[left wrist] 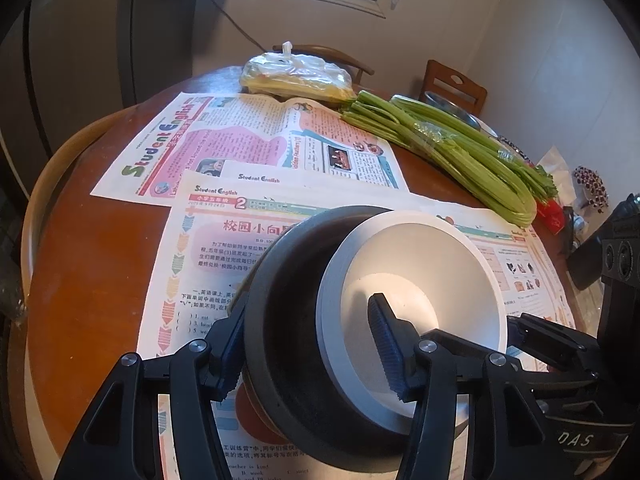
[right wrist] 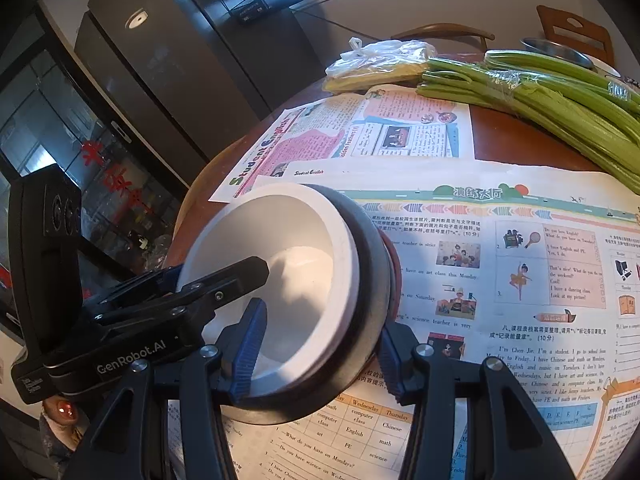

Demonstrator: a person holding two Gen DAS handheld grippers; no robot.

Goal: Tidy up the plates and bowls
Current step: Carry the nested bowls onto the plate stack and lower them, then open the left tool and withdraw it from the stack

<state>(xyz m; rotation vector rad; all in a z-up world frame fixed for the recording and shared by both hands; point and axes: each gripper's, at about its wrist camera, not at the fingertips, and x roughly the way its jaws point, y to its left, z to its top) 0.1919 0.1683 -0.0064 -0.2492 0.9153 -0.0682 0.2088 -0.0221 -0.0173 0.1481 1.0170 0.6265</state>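
**Nested bowls, pinched from both sides, over a papered desk**

Item 1. White bowl (left wrist: 420, 276): sits inside the black bowl (left wrist: 280, 320), tipped so its opening faces the cameras. A reddish-brown piece (right wrist: 394, 256) shows behind the black rim in the right wrist view; whether it is a third bowl cannot be told.

Item 2. Left gripper (left wrist: 312, 344): jaws pinching the stack's wall, one blue pad outside the black bowl, the other inside the white bowl, against its inner surface.

Item 3. Right gripper (right wrist: 320, 344): jaws pinching the opposite side likewise, one blue pad within the white bowl, the other outside against the black rim. The left gripper's black finger (right wrist: 240, 272) also reaches into the white bowl in this view.

Item 4. Position of stack: near the front edge of the round brown desk (left wrist: 100, 260), over the nearer newspaper sheet (right wrist: 500, 272). Whether it touches the paper cannot be told.

Item 5. Other contents of desk: a second newspaper (left wrist: 240, 140) headed "Student English", partly under the first; a bundle of celery stalks (left wrist: 460, 148) to the right; a tied plastic bag with yellow contents (left wrist: 296, 76) at the far side; a metal bowl (right wrist: 556, 50) behind the celery.

Item 6. Surroundings: wooden chair (left wrist: 454, 86) beyond the desk; dark refrigerator (right wrist: 160, 60) to the left.
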